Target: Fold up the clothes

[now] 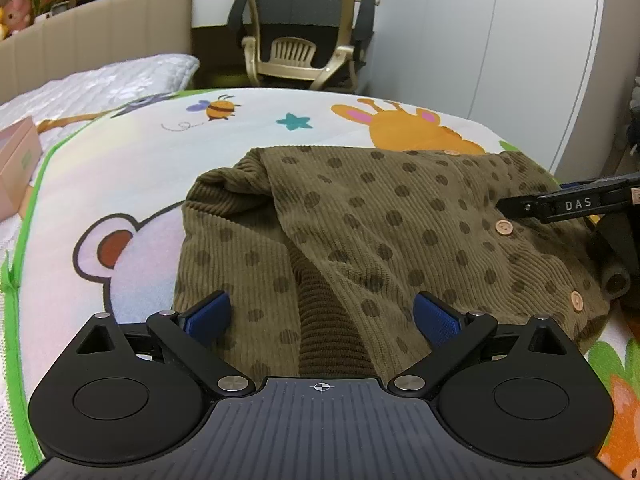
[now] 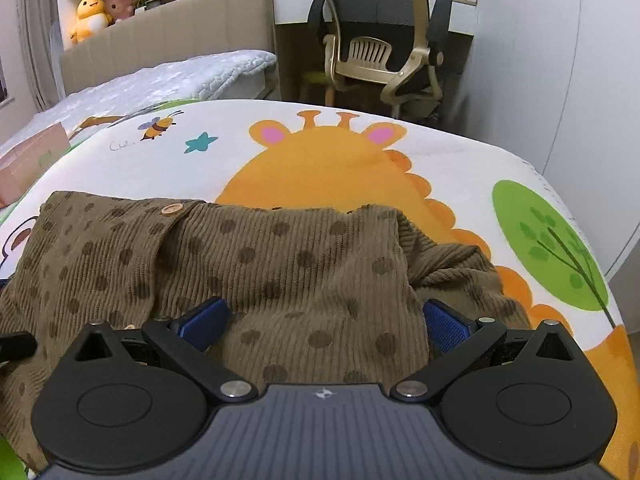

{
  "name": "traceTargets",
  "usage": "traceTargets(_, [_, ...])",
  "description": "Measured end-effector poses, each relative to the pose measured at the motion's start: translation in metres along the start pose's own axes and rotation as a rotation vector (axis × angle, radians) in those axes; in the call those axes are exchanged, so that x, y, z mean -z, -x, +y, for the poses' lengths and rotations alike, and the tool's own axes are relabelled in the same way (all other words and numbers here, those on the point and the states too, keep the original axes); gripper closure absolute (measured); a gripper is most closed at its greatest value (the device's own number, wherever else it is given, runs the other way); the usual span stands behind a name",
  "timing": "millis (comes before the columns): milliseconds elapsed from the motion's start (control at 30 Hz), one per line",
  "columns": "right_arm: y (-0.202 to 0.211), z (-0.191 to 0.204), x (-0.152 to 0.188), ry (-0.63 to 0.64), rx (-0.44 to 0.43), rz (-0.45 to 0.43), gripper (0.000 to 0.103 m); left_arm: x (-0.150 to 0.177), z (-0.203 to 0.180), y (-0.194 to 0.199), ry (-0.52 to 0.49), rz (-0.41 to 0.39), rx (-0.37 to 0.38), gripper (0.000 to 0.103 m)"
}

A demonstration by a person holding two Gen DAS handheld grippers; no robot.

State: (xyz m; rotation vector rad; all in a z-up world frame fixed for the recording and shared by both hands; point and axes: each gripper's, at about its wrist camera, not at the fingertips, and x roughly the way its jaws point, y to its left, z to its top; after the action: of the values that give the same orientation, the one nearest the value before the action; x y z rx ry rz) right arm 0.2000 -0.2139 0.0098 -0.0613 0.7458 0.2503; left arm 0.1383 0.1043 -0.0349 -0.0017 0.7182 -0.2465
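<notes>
An olive-brown corduroy garment (image 1: 360, 232) with dark dots and wooden buttons lies partly folded on a cartoon-print mat (image 1: 140, 184). My left gripper (image 1: 322, 316) hovers open over its near edge, blue pads spread wide with a ribbed cuff between them. In the left wrist view the right gripper's black body (image 1: 576, 204) reaches in from the right above the button row. My right gripper (image 2: 326, 320) is open too, low over the right half of the garment (image 2: 280, 264), with a bunched sleeve (image 2: 452, 264) to its right.
The mat (image 2: 340, 168) covers a bed; a quilted grey blanket (image 1: 100, 84) and a pink box (image 1: 16, 164) lie at the left. An office chair (image 1: 304, 24) stands past the far edge, with a headboard (image 2: 168, 40) carrying plush toys at back left and white wardrobe doors (image 1: 500, 40) at right.
</notes>
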Motion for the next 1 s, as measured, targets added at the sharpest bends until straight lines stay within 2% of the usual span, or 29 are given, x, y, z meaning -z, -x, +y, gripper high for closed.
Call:
traceTargets(100, [0.02,0.003,0.004,0.028,-0.012,-0.043,0.0,0.0,0.0,0.0,0.0,-0.003,0.002,0.002])
traceTargets(200, [0.047,0.01,0.013,0.076,-0.1,-0.09,0.0,0.001,0.0,0.0,-0.001,-0.005,0.003,0.001])
traceTargets(300, [0.06,0.02,0.026,0.111,-0.179,-0.085,0.0,0.0,0.0,0.0,-0.001,-0.005,0.002,0.001])
traceTargets(367, [0.055,0.028,0.036,0.145,-0.173,-0.051,0.0,0.001,0.0,0.0,-0.001,-0.004,0.002,0.001])
traceTargets(433, [0.046,0.035,0.046,0.184,-0.127,-0.034,0.0,0.0,0.0,0.001,0.001,-0.001,0.002,0.001])
traceTargets(767, [0.046,0.039,0.052,0.188,-0.107,-0.06,0.0,0.007,0.005,0.02,0.027,0.021,-0.006,0.001])
traceTargets(1000, [0.047,0.041,0.054,0.19,-0.098,-0.072,0.0,0.023,0.035,0.052,0.164,0.003,0.011,0.001])
